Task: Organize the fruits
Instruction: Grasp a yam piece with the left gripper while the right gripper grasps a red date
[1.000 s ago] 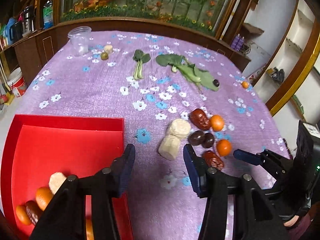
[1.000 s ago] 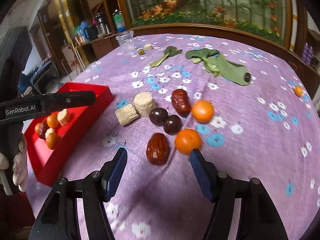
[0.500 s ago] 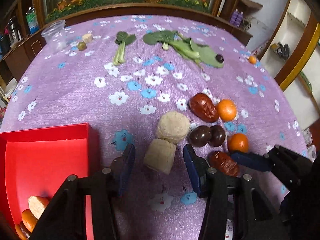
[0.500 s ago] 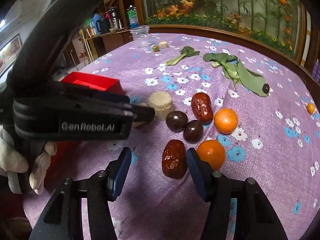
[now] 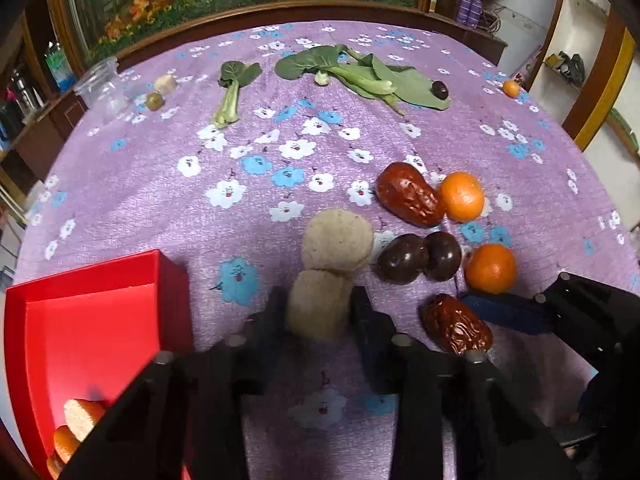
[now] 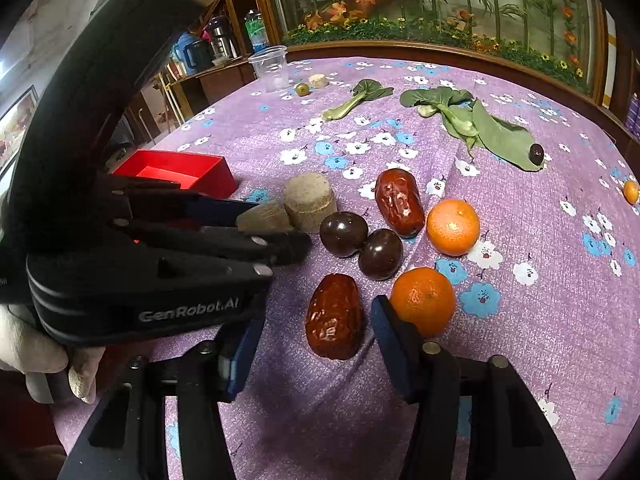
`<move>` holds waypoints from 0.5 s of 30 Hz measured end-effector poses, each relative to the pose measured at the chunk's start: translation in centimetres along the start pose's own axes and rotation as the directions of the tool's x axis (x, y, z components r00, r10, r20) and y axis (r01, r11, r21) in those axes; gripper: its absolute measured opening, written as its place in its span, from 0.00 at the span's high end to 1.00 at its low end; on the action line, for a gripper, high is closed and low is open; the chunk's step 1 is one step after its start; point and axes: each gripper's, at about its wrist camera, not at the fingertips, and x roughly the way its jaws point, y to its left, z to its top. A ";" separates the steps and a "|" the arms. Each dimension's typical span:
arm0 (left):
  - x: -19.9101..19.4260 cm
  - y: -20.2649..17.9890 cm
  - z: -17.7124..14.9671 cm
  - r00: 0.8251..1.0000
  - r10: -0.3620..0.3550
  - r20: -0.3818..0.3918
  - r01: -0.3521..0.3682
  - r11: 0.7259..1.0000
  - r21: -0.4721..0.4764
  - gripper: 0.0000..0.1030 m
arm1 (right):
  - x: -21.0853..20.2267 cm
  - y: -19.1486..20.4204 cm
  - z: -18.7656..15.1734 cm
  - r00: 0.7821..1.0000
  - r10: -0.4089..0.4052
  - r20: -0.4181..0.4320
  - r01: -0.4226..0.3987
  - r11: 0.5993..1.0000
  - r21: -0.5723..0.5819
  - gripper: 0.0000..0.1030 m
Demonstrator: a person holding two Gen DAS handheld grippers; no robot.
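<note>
The left gripper (image 5: 320, 312) has its jaws closing on the nearer of two beige cut pieces (image 5: 318, 306), both pads pressed against its sides. The second beige piece (image 5: 337, 240) touches the gripped one at 12 o'clock. From the right wrist view, this gripper reaches in from 9 o'clock, tilted steeply down toward the cloth, held by a gloved hand (image 6: 36, 356) at the lower left.

The right gripper (image 6: 312, 344) has its jaws closing around a wrinkled red date (image 6: 335, 322), which lies on the cloth between them; a gap shows on the left side, so the pads do not yet clamp it. The right pad sits just beside an orange (image 6: 423, 300) at 1 o'clock of the date. This gripper also points downward.

Farther out, two dark round fruits (image 6: 362, 244) lie touching each other at 12 o'clock of the date, with a second date (image 6: 399, 202) and a second orange (image 6: 453, 226) beyond them. The red tray (image 5: 92, 320) sits at 9 o'clock of the left gripper and holds a few fruits in its near corner. All rest on a purple flowered tablecloth (image 5: 160, 184).
</note>
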 end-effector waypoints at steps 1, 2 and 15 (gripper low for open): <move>-0.1 0.0 -0.1 1.000 -0.002 0.003 0.002 1.000 -0.001 0.71 | 0.0 0.1 -0.1 1.000 -0.003 0.001 0.003 1.000 0.000 0.57; -0.2 0.0 -0.1 1.000 -0.002 0.009 0.002 1.000 -0.004 0.71 | 0.0 0.1 -0.1 1.000 -0.006 0.001 0.006 1.000 0.000 0.60; -8.6 4.4 -4.7 0.974 -0.120 0.193 0.162 0.962 -0.220 0.71 | -4.0 2.4 -0.2 0.998 -0.028 0.058 0.030 0.999 -0.026 0.70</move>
